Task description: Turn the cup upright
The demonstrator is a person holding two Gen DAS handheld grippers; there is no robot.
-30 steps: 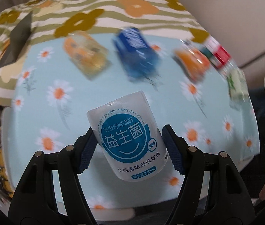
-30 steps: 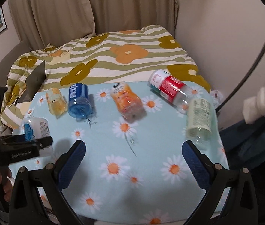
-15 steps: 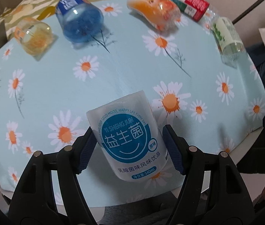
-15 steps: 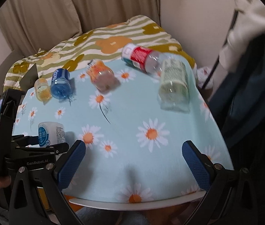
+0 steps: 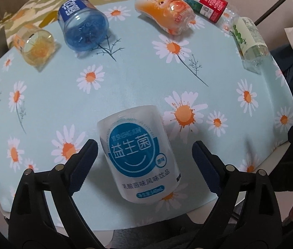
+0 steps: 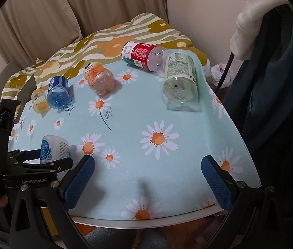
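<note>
**A:** Where's the white plastic cup with the round blue label (image 5: pixel 140 157)?

**B:** At the table's near edge, towards the near-left corner. It sits dead centre between the fingers of the left gripper (image 5: pixel 144 146). Jaws are spread, with a gap to the cup wall on both sides, so we're not holding anything.

**A:** Axis?

**B:** It looks close to vertical, standing on one end with the label reading right way up. We judge it upright or nearly so. The top end looks closed from here, so we can't tell which end is the mouth.

**A:** Right side?

**B:** The right gripper (image 6: pixel 148 159) is also wide open and holds nothing, over the middle of the near edge. The cup lies off to its left, so the left arm is much nearer. If anything needs correcting, it's a left-hand job.

**A:** Surface?

**B:** Light-blue daisy-print tablecloth (image 5: pixel 146 83), flat and soft-looking. Along the far edge we have five containers on their sides:
- a small yellow clear cup (image 5: pixel 35 45)
- a blue clear bottle (image 5: pixel 83 32)
- an orange-printed bottle (image 5: pixel 167 14)
- a red-labelled clear bottle (image 5: pixel 206 2)
- a green-labelled clear bottle (image 5: pixel 250 39), near the right edge

All are well apart from the white cup.

**A:** Room?

**B:** There's a striped floral blanket (image 6: pixel 125 37) beyond the far edge, with beige curtains (image 6: pixel 105 4) behind it. Dark clothing (image 6: pixel 281 83) hangs past the right edge.
</note>
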